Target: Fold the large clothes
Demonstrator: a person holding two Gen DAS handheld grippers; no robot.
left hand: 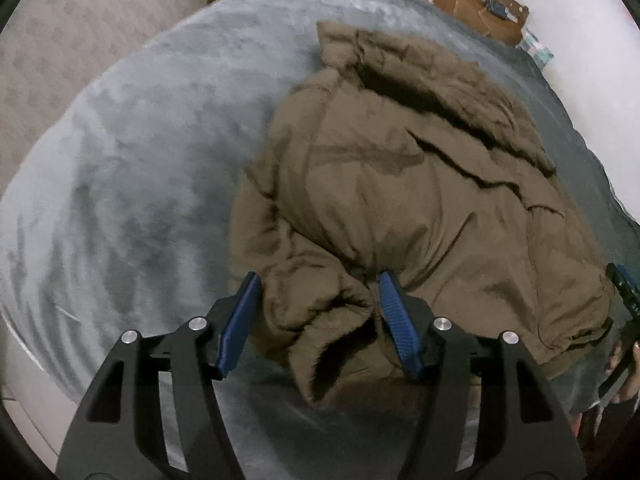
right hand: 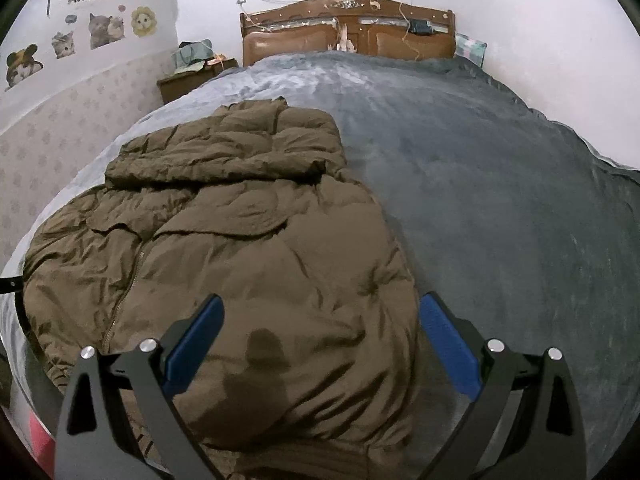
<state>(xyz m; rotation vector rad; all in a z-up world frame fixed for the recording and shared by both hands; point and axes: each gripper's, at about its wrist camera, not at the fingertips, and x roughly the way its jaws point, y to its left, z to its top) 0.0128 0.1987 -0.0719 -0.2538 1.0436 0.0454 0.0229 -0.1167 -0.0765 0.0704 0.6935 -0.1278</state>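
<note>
A large olive-brown puffer jacket (left hand: 400,184) lies on the grey blanket (left hand: 140,184), hood toward the headboard. In the left wrist view its near sleeve (left hand: 320,328) is bunched, the cuff opening toward me. My left gripper (left hand: 319,280) stands open around that sleeve; the blue pads (left hand: 240,320) do not squeeze it. In the right wrist view the jacket (right hand: 240,248) lies zipper up, left of centre. My right gripper (right hand: 323,299) hovers open over its near right edge, nothing pinched. The right gripper (left hand: 624,292) also shows at the left view's right edge.
The grey blanket (right hand: 480,184) covers the bed, with wide bare room right of the jacket. A wooden headboard (right hand: 348,32) stands at the far end, a nightstand (right hand: 188,76) with things on it at its left, a pillow (right hand: 472,46) at the right. Papered wall runs along the left.
</note>
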